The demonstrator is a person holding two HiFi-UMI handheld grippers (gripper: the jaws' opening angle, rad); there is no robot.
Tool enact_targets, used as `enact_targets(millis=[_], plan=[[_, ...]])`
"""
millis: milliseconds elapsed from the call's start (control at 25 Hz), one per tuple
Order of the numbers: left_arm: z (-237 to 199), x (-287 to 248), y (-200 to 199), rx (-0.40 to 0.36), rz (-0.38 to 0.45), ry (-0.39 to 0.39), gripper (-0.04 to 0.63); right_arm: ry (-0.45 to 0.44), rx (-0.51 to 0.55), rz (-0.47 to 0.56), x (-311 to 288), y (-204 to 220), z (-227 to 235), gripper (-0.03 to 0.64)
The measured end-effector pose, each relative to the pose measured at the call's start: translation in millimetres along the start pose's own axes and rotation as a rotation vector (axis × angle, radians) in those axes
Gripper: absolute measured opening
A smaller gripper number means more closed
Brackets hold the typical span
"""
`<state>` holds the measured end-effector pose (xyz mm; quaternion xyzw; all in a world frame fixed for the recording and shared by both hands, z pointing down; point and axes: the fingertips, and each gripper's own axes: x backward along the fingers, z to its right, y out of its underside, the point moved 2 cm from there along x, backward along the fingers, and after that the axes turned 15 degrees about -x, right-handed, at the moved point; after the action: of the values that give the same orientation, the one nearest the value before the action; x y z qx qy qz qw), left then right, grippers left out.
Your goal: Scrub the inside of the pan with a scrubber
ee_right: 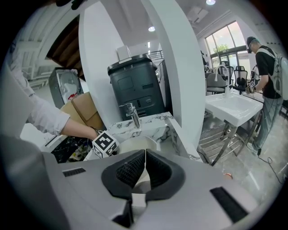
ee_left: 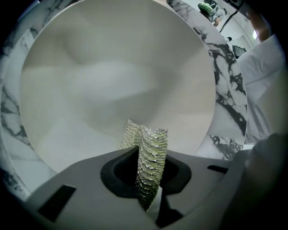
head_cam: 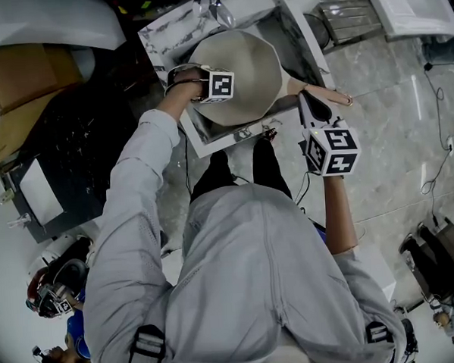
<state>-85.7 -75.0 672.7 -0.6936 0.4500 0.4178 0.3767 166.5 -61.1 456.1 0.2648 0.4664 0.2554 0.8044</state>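
Left gripper (ee_left: pixel 147 173) pinches the scrubber (ee_left: pixel 146 143) inside the pan (ee_left: pixel 112 81) in the sink (head_cam: pixel 210 144), right gripper (ee_right: pixel 145 158) pressed shut and empty; scrubbing step, apparently needing firm contact next.

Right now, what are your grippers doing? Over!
Left gripper: jaws shut on scrubber, over pan. Right gripper: jaws shut on pan handle. Nothing in the way.

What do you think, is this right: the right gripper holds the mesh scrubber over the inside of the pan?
Wrong side. It is the left gripper that holds the mesh scrubber over the inside of the pan. The left gripper view shows its jaws shut on the scrubber.
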Motion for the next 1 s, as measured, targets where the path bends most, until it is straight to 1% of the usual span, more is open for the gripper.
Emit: enact_targets(millis=[80, 160, 280, 520, 760, 1000], plan=[[-6.9, -1.3, 6.5, 0.036, -0.02, -0.045, 0.071, -0.003, 0.001, 0.0, -2.5, -0.2, -1.8, 0.035], [-15.0, -1.6, 11.7, 0.056, -0.039, -0.094, 0.069, -0.007, 0.002, 0.0, -5.6, -0.1, -4.2, 0.035], [-23.7, -0.5, 15.3, 0.055, -0.059, -0.154, 0.07, -0.014, 0.004, 0.0, -9.8, 0.1, -8.4, 0.035], [-35.7, 3.4, 24.2, 0.041, -0.13, -0.241, 0.071, -0.02, -0.008, -0.003, -16.4, 0.1, -13.2, 0.035], [-45.4, 9.1, 26.0, 0.055, -0.137, -0.304, 0.071, -0.017, -0.02, -0.004, -20.6, 0.1, -11.9, 0.035], [-74.3, 23.8, 21.2, 0.108, -0.107, -0.445, 0.071, -0.014, -0.03, -0.011, -25.1, -0.7, -9.5, 0.035]])
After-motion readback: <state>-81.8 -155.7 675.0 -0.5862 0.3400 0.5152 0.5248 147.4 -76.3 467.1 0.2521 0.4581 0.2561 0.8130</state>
